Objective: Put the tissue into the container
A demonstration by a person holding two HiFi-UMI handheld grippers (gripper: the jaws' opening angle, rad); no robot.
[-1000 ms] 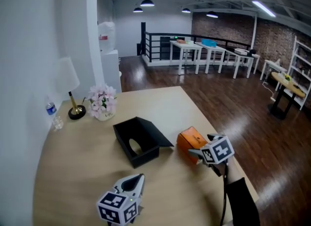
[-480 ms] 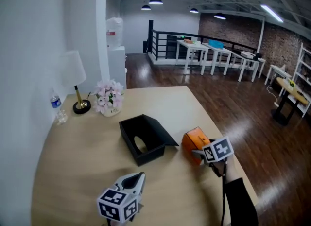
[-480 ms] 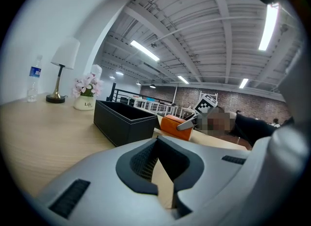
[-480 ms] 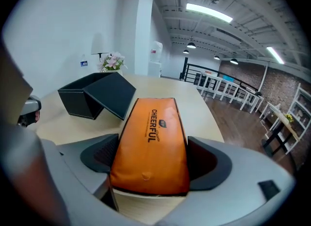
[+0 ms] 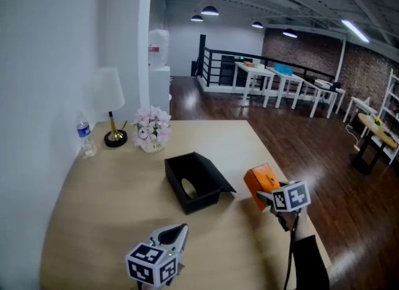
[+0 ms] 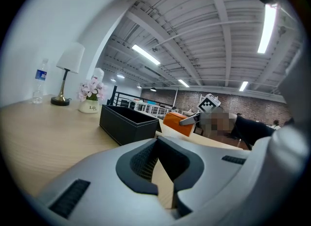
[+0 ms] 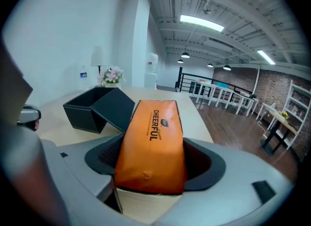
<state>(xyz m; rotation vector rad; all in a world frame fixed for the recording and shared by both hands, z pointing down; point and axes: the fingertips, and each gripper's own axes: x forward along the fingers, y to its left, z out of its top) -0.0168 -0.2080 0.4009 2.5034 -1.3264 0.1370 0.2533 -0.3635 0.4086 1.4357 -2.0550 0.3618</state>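
Note:
An orange tissue pack [image 5: 260, 181] lies on the wooden table to the right of a black open-topped container [image 5: 187, 173] with a flap hanging off its right side. My right gripper [image 5: 267, 195] is at the pack's near end. In the right gripper view the pack [image 7: 153, 137] sits lengthwise between the jaws, which are closing around it; I see no firm squeeze. The container [image 7: 82, 106] is ahead and to the left. My left gripper [image 5: 174, 232] rests low near the table's front, its jaws [image 6: 163, 171] together with nothing in them, pointing towards the container [image 6: 126, 123].
A lamp [image 5: 111, 105], a water bottle [image 5: 86, 139] and a pot of pink flowers [image 5: 153, 134] stand at the table's back left by the white wall. The table's right edge [image 5: 280, 170] runs just beyond the pack, with dark floor below.
The head view has swung, so everything sits a little further right and lower in the frame. The right gripper has stayed at the orange pack. The left gripper has not moved.

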